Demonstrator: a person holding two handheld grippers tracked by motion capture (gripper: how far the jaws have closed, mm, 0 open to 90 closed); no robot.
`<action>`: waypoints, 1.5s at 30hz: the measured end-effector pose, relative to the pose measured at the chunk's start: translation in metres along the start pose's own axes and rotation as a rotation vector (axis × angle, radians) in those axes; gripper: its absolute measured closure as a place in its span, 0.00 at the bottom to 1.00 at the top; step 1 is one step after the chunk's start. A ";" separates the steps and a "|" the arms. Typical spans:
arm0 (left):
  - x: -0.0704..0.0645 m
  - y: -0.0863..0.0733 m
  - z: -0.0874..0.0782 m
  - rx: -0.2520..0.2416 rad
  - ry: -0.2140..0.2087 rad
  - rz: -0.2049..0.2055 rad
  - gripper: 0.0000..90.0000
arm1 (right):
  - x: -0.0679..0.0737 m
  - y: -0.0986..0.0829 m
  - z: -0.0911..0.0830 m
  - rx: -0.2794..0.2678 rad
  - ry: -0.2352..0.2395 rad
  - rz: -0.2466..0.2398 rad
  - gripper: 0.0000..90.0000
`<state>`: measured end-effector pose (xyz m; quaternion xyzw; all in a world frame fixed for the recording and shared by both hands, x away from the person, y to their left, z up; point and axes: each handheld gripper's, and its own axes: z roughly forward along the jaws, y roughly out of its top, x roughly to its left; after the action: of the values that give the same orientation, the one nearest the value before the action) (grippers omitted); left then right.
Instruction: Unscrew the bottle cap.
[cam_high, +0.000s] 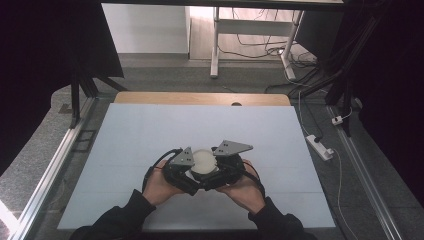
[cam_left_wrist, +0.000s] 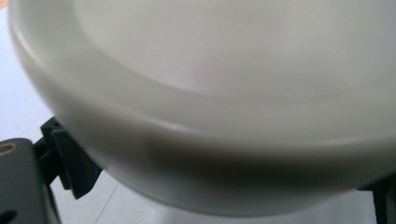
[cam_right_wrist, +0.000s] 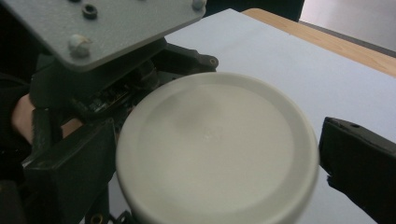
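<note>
A round white container with a flat lid (cam_high: 203, 160) sits at the near middle of the pale table (cam_high: 150, 130), between both grippers. My left gripper (cam_high: 189, 176) comes in from the left. In the left gripper view its fingers (cam_left_wrist: 70, 163) sit under the lid's rim (cam_left_wrist: 196, 140), pressed to either side of the body. My right gripper (cam_high: 218, 173) comes in from the right. In the right gripper view the lid (cam_right_wrist: 215, 149) lies between the two jaws. The far finger (cam_right_wrist: 359, 158) stands a thin strip clear of the rim.
A person's hands (cam_high: 245, 192) and dark sleeves enter from the bottom edge. The table's wooden far edge (cam_high: 200, 98) has a small hole. On the floor are a power strip (cam_high: 320, 147), cables and desk legs (cam_high: 215, 45). Metal rails (cam_high: 55, 160) flank the table.
</note>
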<state>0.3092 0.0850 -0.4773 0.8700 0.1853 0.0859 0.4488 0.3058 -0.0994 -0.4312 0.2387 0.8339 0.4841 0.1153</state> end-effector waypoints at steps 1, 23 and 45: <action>0.000 0.000 0.000 0.001 0.001 0.000 0.08 | 0.001 0.001 0.003 0.006 -0.001 -0.002 0.00; 0.006 0.002 -0.003 -0.003 -0.125 0.036 0.08 | -0.019 0.001 0.001 -0.015 0.230 -0.089 0.08; 0.011 0.001 -0.008 -0.024 -0.082 0.022 0.08 | -0.022 0.006 -0.003 -0.033 0.217 -0.105 0.00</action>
<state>0.3169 0.0947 -0.4724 0.8694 0.1561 0.0574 0.4653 0.3253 -0.1102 -0.4257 0.1390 0.8447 0.5141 0.0533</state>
